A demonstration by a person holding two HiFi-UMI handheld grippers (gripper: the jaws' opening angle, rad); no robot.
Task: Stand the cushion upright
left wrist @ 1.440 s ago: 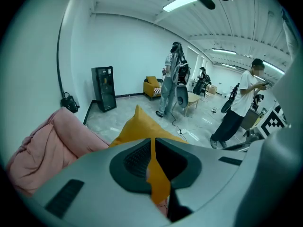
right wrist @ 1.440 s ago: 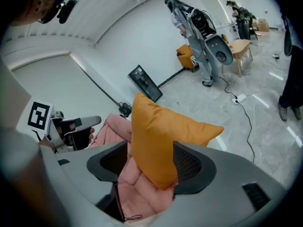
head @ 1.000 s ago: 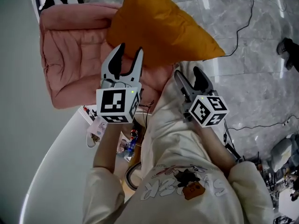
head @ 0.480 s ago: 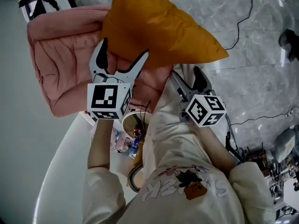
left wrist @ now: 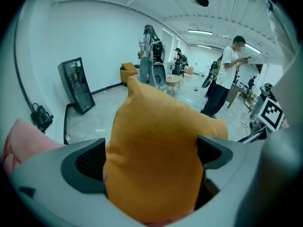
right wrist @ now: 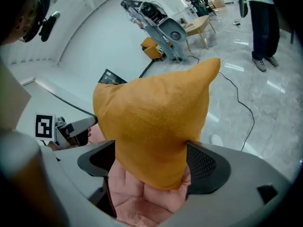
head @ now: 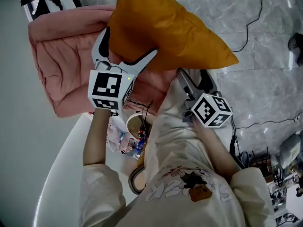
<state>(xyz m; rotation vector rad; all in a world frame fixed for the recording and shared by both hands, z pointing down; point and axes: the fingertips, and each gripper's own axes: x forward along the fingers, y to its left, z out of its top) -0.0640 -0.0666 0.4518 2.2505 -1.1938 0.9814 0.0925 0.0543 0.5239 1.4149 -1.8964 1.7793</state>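
The orange cushion (head: 165, 27) rests on a pink padded seat (head: 61, 56) with one corner pointing away over the floor. My left gripper (head: 130, 45) has just been opening its jaws, and they now stand wide on either side of the cushion's near left edge. In the left gripper view the cushion (left wrist: 156, 150) fills the gap of the left gripper (left wrist: 151, 167). My right gripper (head: 194, 77) sits at the cushion's near right edge, its jaws also just opened. In the right gripper view a cushion corner (right wrist: 151, 122) hangs between the jaws of the right gripper (right wrist: 149, 167).
A white curved table edge (head: 57, 174) with a cup (head: 137, 124) and small items lies below my left arm. Cables (head: 251, 27) run over the marble floor. A person (left wrist: 227, 74) stands far off, and a black screen (left wrist: 75, 84) leans on the wall.
Both grippers moved forward to the cushion and their jaws spread wider. The left jaws, empty and narrow before, now straddle the cushion's edge.
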